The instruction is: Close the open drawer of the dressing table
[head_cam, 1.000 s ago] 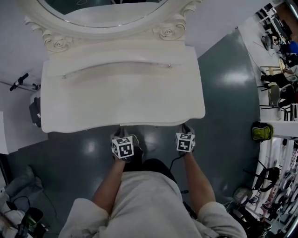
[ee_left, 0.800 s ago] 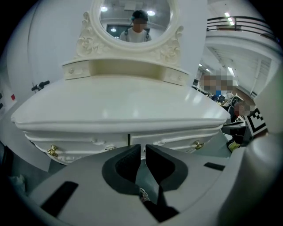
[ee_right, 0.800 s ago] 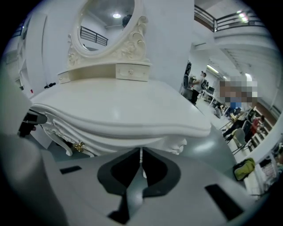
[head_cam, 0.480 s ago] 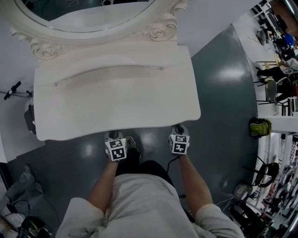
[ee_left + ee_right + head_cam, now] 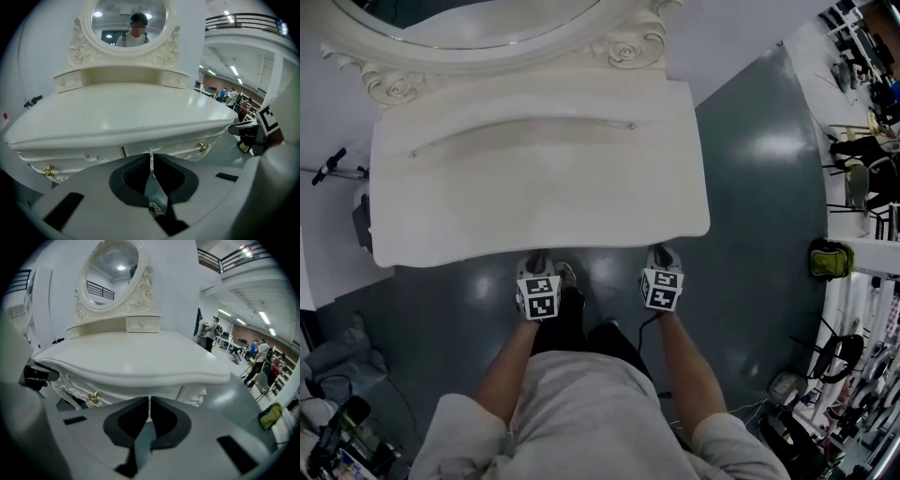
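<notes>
Under the dressing table's front edge, lower centre of the head view, the left gripper and right gripper are held, and the drawer sliver noted a second ago is no longer shown. Left jaws are being closed on nothing; right jaws are pressed together, empty. The drawer front is seen tucked beneath the tabletop, so closure is judged all but done.

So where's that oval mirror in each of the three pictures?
Head view: mirror along the top edge, partly cut off.
Left gripper view: top centre.
Right gripper view: upper left.
Shared landmark: the white tabletop right below it in every view.
</notes>
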The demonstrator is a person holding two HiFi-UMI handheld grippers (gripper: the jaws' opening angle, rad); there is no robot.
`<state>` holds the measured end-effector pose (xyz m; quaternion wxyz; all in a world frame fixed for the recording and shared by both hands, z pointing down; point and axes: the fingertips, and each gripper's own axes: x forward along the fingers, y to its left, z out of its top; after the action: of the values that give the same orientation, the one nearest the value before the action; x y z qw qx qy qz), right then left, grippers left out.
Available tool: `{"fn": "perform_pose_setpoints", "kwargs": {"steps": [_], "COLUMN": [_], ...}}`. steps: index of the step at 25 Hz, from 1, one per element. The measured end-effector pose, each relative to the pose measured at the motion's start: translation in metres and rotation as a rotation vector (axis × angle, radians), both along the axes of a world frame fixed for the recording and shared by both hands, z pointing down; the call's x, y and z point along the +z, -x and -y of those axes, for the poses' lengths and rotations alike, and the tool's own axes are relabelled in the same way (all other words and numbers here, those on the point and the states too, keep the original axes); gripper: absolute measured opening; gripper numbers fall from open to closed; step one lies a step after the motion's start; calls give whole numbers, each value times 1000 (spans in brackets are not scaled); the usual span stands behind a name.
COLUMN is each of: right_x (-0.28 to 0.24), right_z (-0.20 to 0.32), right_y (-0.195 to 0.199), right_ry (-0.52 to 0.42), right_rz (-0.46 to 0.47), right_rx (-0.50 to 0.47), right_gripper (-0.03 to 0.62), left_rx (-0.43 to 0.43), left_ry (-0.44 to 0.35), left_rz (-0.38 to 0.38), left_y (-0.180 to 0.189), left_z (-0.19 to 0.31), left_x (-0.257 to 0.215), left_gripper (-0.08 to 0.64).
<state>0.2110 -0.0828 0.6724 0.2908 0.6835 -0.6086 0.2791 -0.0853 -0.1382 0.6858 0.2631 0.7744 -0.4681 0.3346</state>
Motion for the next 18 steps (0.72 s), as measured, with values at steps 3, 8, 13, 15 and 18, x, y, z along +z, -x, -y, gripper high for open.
{"fn": "perform_pose_setpoints", "kwargs": {"steps": [3,8,13,15,18], "right_x": [-10,-41,-75,-90,-113], "right_z": [-11,-42,-74,-83,-98], "right_y": [5,15,24,29,35], "right_ry": [-25,-98,-151,-182,-230], "right_rz": [25,88,87,83,125], "right_rx": [2,0,-54,-108,-151], "right_gripper": [25,25,17,15,15], "left_rx": [10,16,-11,-33,-39], "left_ry": [-8,-25,-70,-85,-130], "left_rz": [5,0,-42,-74,-101], "left_y": [-8,-35,-64,-78,-96], "left_z": [-13,-49,-87,-101,-119], "left_x": [-8,-32,-66,-81,-102], "left_gripper": [26,23,23,23,23]}}
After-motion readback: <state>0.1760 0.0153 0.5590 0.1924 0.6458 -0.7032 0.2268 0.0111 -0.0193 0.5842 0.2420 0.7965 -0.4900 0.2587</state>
